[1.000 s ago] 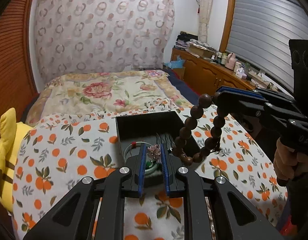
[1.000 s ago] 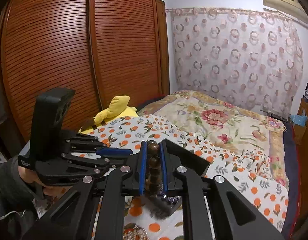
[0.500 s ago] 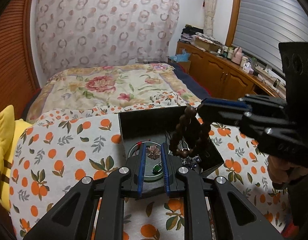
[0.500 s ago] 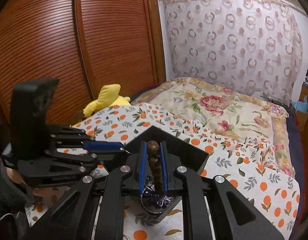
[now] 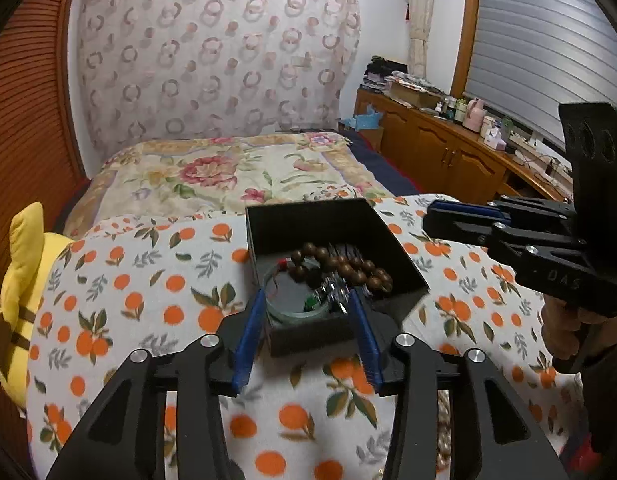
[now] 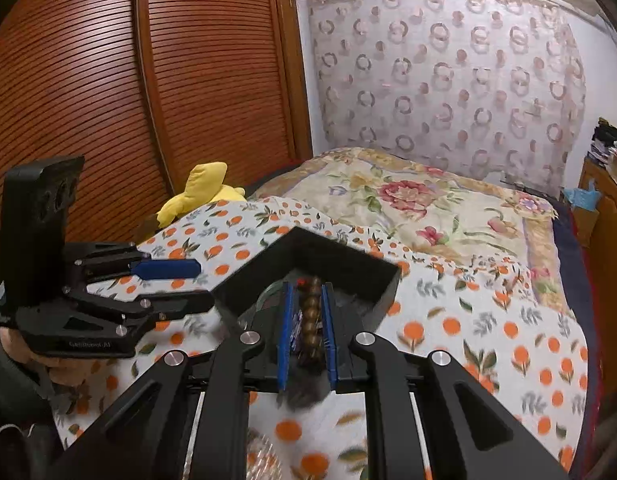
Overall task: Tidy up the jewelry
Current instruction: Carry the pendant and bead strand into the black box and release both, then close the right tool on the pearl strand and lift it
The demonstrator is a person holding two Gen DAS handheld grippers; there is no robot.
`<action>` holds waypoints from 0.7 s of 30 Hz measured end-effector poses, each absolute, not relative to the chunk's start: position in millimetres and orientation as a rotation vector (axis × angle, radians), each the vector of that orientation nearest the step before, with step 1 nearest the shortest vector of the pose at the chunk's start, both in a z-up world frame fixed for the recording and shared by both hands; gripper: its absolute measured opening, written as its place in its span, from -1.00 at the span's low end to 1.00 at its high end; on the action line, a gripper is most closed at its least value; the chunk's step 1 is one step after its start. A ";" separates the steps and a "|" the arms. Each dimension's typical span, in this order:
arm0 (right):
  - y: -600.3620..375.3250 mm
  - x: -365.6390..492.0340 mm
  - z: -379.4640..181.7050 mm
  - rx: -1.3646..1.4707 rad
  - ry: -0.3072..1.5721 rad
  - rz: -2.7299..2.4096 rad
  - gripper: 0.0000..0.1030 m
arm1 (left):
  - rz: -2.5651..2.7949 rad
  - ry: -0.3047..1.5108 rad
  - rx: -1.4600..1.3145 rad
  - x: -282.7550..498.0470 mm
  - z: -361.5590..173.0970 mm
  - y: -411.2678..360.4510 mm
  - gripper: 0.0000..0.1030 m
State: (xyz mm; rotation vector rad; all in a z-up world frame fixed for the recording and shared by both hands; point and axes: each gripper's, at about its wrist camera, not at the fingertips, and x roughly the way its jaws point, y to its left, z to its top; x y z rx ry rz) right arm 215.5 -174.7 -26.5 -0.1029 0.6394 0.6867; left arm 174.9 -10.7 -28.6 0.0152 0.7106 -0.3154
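A black open box (image 5: 328,222) sits on the orange-print cloth. In it lie a brown wooden bead bracelet (image 5: 344,266), a pale green bangle (image 5: 274,304) and a small sparkly piece (image 5: 334,290). My left gripper (image 5: 306,328) is open and empty, its blue pads either side of the box's near wall. My right gripper (image 6: 306,320) is slightly parted, above the box (image 6: 304,248), with the beads (image 6: 312,312) seen between its pads below. From the left wrist view the right gripper (image 5: 460,216) is to the right of the box, free of the beads.
A yellow plush toy (image 5: 20,280) lies at the cloth's left edge. A floral bedspread (image 5: 236,176) lies beyond the box. A wooden wardrobe (image 6: 148,80) stands on the left and a cluttered cabinet (image 5: 448,152) on the right. Another beaded piece (image 6: 260,456) lies near the front edge.
The right gripper lowered the bead bracelet into the box and let it go, then drew back right. The left gripper let go of the small flower piece and opened wide.
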 end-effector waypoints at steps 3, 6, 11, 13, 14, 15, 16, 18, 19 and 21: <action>-180.3 192.6 -35.4 -0.113 0.656 0.672 -0.69 | -0.323 0.713 0.017 158.7 -32.6 -11.3 -0.08; -183.7 174.2 -44.5 -0.119 0.677 0.664 -0.69 | -0.329 0.722 0.016 144.6 -38.3 -11.3 -0.07; -187.1 145.3 -64.2 -0.103 0.728 0.643 -0.68 | -0.333 0.732 0.012 118.5 -49.6 -9.3 0.06; -188.8 134.7 -72.3 -0.086 0.745 0.637 -0.67 | -0.334 0.735 0.009 110.3 -53.2 -8.6 0.09; -189.5 130.4 -75.7 -0.081 0.751 0.633 -0.61 | -0.332 0.737 0.010 106.5 -55.1 -8.1 0.13; -191.1 126.8 -78.1 -0.077 0.755 0.631 -0.56 | -0.328 0.737 0.011 103.2 -56.6 -7.5 0.21; -192.1 122.1 -82.1 -0.068 0.762 0.627 -0.47 | -0.326 0.735 0.012 98.6 -58.1 -6.9 0.25; -192.7 116.7 -86.8 -0.053 0.774 0.625 -0.45 | -0.323 0.735 0.013 92.8 -60.0 -6.4 0.40; -191.9 114.5 -88.8 -0.046 0.780 0.623 -0.45 | -0.316 0.734 0.012 89.2 -60.7 -5.8 0.47; -190.9 111.2 -92.0 -0.029 0.798 0.624 -0.45 | -0.306 0.726 0.015 83.9 -61.1 -5.8 0.62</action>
